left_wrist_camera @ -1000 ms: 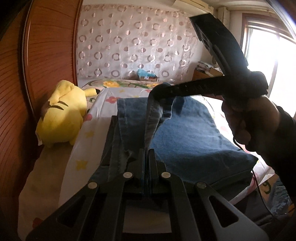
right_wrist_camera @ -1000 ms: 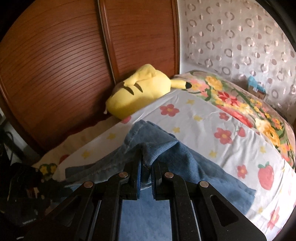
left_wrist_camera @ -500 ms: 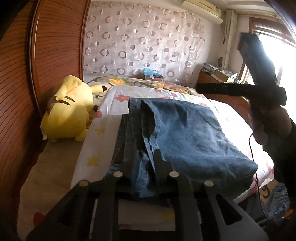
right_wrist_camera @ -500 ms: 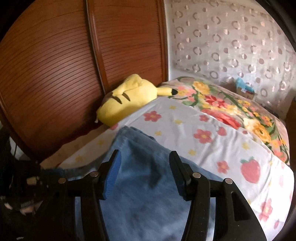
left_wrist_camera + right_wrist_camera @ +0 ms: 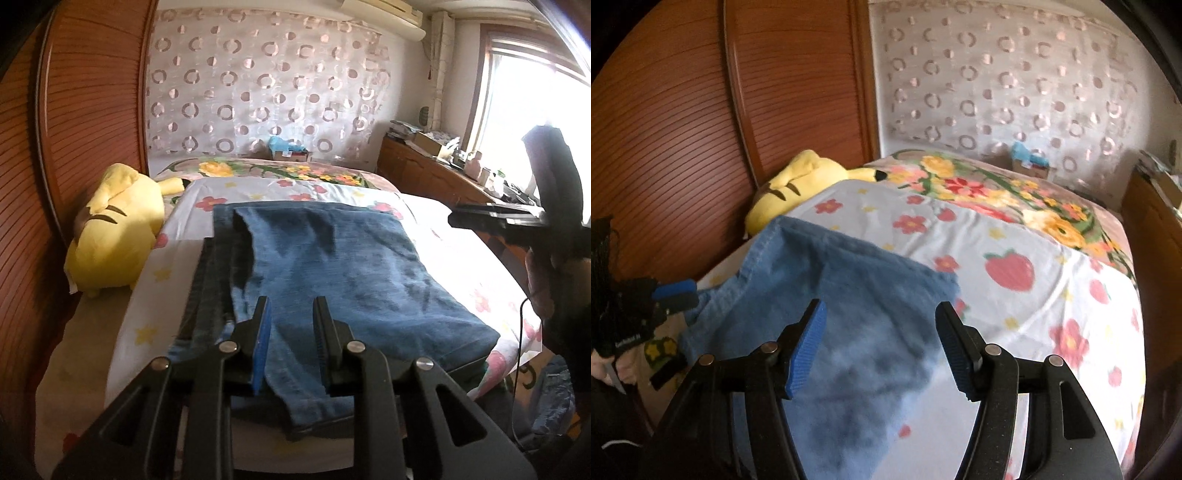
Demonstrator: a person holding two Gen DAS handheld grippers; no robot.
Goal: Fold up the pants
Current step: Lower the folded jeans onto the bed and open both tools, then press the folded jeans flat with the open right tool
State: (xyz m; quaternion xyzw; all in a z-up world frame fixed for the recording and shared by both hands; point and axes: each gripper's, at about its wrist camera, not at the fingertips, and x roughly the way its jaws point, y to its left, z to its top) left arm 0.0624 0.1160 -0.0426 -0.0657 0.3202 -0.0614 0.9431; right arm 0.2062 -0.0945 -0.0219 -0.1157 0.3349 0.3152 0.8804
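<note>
Left wrist view: the folded blue denim pants [image 5: 332,266] are seen lying flat on the white sheet printed with red flowers and strawberries [image 5: 155,291], with a narrow strip of denim running toward the camera between the fingers of the left gripper [image 5: 291,314]. The jaws of this gripper are parted to a moderate gap, and no cloth is pinched between the blue ribbed pads [image 5: 261,347]. A darker layer of fabric is visible along the left edge of the pants. The yellow plush toy with brown stripes [image 5: 110,236] is found to the left of the pants, against the reddish wooden slatted panel [image 5: 85,122]. The right gripper [image 5: 495,218] is seen at the right edge, held in the air beside the bed, well apart from the pants.

In the right wrist view, the right gripper [image 5: 882,339] is shown with its jaws spread wide above the denim [image 5: 849,295], nothing being held. The pants are seen resting on the flowered sheet [image 5: 1052,295], near the plush toy [image 5: 798,184]. The left gripper [image 5: 674,291] is visible at the left edge, by the near end of the pants.
</note>
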